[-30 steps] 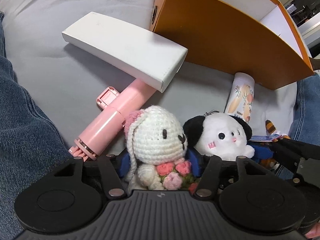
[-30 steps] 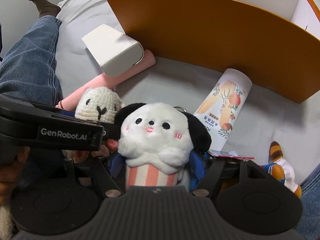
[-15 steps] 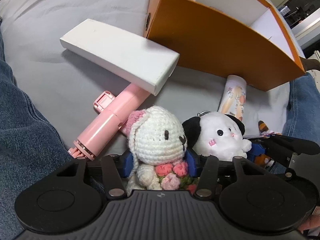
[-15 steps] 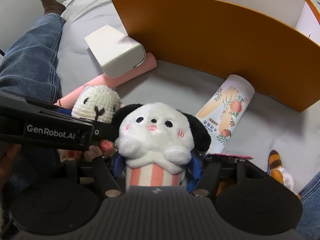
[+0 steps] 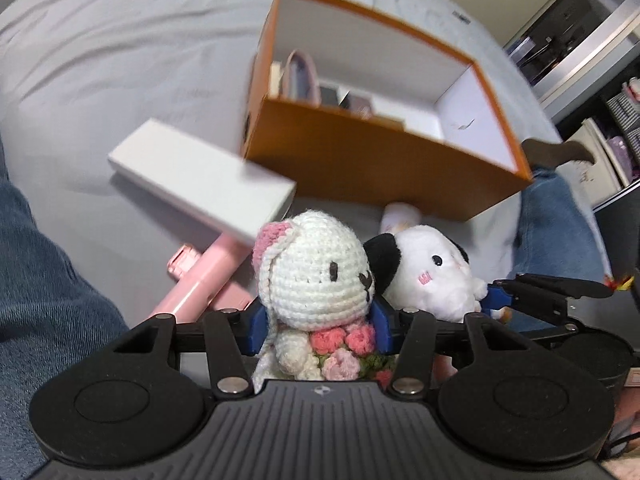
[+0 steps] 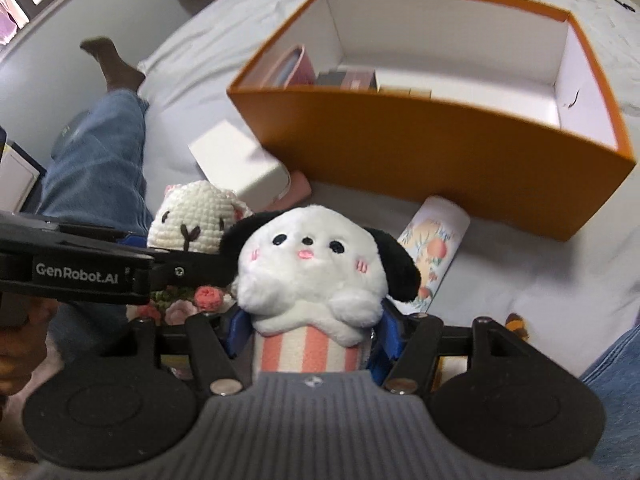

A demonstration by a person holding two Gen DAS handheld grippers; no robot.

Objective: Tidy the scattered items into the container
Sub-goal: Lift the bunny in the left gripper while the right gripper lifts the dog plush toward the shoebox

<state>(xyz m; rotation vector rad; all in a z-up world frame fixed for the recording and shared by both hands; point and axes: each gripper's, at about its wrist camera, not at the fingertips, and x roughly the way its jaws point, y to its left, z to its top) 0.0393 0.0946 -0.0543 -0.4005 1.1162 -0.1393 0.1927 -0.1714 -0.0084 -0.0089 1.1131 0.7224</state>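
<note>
The orange box [image 6: 432, 152] is open at the top, and its right-hand part shows bare white floor — free room for something to go in from above. Its left end is taken up by a pink pouch [image 6: 294, 66] and dark small boxes [image 6: 346, 79] standing against the wall. In front of the box's near wall lie obstacles on the grey sheet [image 5: 120, 60]: a white carton [image 5: 200, 178] touching the left corner, a pink tube [image 5: 204, 280] under that carton, and a peach-printed bottle [image 6: 434, 246] just below the wall — a denim leg [image 6: 98, 160] flanks the box's left.
</note>
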